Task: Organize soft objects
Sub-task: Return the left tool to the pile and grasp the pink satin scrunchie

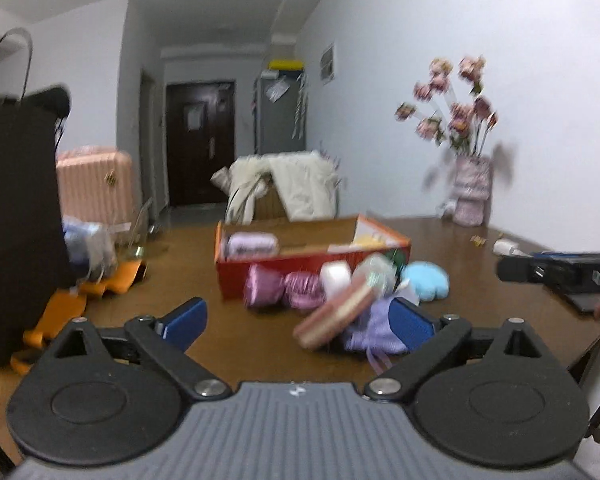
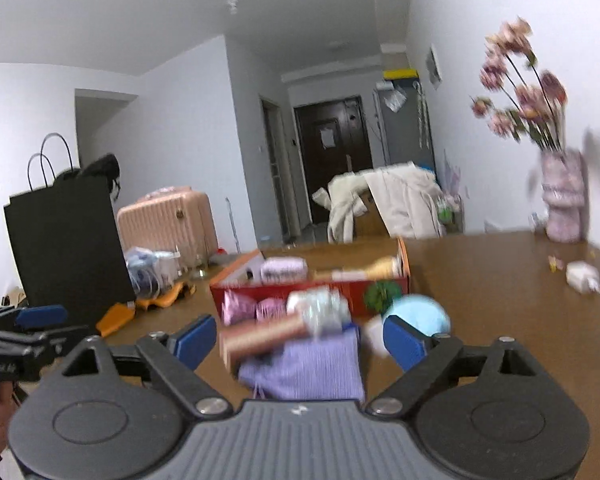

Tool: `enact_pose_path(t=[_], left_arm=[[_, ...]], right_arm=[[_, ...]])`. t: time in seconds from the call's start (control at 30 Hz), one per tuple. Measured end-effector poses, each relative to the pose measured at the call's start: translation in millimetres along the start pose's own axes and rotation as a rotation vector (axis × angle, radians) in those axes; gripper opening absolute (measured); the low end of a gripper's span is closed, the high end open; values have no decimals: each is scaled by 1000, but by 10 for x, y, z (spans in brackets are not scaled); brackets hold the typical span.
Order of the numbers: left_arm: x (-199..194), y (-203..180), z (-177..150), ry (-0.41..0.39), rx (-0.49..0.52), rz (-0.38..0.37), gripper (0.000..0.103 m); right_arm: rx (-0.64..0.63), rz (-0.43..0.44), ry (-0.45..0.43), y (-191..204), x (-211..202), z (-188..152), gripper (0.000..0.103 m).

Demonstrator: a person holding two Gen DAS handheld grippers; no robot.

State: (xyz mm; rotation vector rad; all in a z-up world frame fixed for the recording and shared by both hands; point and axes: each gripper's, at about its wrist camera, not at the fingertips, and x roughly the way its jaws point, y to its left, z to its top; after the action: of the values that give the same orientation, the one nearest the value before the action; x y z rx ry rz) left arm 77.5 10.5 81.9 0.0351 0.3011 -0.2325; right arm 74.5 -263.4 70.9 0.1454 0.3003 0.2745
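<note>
**Both grippers wide, closing in on the soft pile by the box**

Risks first. The soft things sit in a tight heap on the table (image 1: 440, 248), just in front of the red box (image 1: 284, 276), some leaning on each other. A grab at one will likely drag a neighbour w/ it: the round pink pad (image 1: 332, 316) lies tilted on the purple pouch (image 2: 304, 368), so lifting the pouch prob tips the pad off. Both views are blurred, so exact edges are hard to judge; a misjudged close could pinch only loose fabric and slip. The two grippers are also near each other at the same heap, so a bump btwn them is possible.

Pose: left gripper (image 1: 296, 320) points slightly down at the heap, jaws spread wide, nothing btwn the pads. Right gripper (image 2: 300, 336) same attitude, jaws apart, w/ the pouch and pad lying btwn its fingers but not pinched.

Other items: pink satin bundles (image 1: 284, 286) touching the box front, blue puff (image 1: 426, 282) at the heap's right end. A lilac roll (image 1: 252, 245) already lies inside the box.
</note>
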Motion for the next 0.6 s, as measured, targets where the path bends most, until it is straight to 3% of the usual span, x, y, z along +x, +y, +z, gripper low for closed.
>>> enact_pose_path(t=[0.17,0.47,0.57,0.6], left_arm=[[68,20,-137,48,-2,19,99],[344,27,-117,89,-17,25,99],[530,73,-77,105,-25,33,99],[593,93,-59,107,-25,36,99]], right_arm=[[22,-16,54,-36,33,-240,90],[37,-18,52,-90,183,-192,90],[56,-3,67,-129,325,-157,87],[67,5,71,-134,389,-135,82]])
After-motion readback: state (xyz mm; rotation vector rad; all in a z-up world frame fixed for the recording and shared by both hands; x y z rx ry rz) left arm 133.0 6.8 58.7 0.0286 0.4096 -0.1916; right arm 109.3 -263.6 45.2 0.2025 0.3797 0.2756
